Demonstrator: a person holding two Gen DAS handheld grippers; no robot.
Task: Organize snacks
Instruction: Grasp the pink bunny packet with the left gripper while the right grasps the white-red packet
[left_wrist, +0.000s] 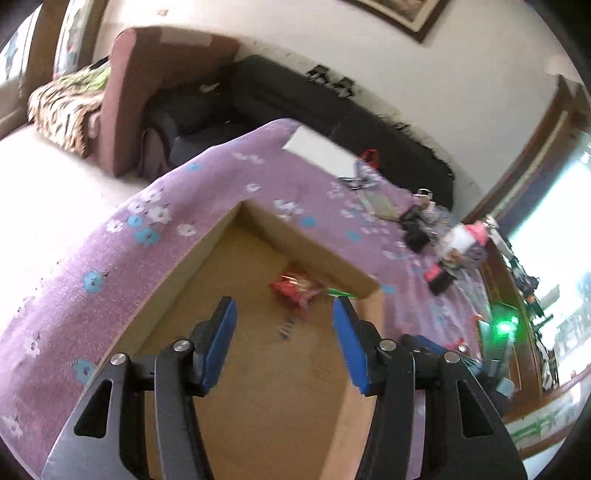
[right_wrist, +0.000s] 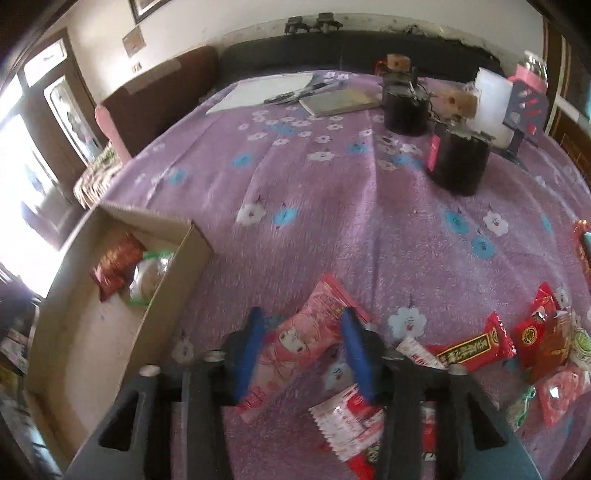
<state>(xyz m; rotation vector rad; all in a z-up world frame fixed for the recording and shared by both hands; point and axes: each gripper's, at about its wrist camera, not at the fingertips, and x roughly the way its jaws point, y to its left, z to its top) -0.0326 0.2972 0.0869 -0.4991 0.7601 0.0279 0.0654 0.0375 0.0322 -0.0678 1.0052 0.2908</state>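
Note:
In the left wrist view my left gripper (left_wrist: 284, 321) hangs open over a shallow cardboard box (left_wrist: 303, 236), with nothing between its blue pads. A red snack packet (left_wrist: 295, 290) lies on the box floor beyond the fingertips, and a green packet edge (left_wrist: 341, 293) shows beside it. In the right wrist view my right gripper (right_wrist: 304, 345) is shut on a pink snack packet (right_wrist: 306, 328) that lies slanted between its pads, over the purple flowered tablecloth (right_wrist: 332, 206). The box (right_wrist: 177, 266) stands to its left, holding a red packet (right_wrist: 118, 266) and a clear green-trimmed packet (right_wrist: 151, 277).
Several loose snacks lie right of the right gripper: a red-and-white packet (right_wrist: 347, 417), red packets (right_wrist: 472, 350) (right_wrist: 539, 332) and a pink one (right_wrist: 561, 395). Two dark cork-lidded jars (right_wrist: 406, 107) (right_wrist: 458, 162), a notebook (right_wrist: 336, 101) and white paper (right_wrist: 266, 92) sit at the far side.

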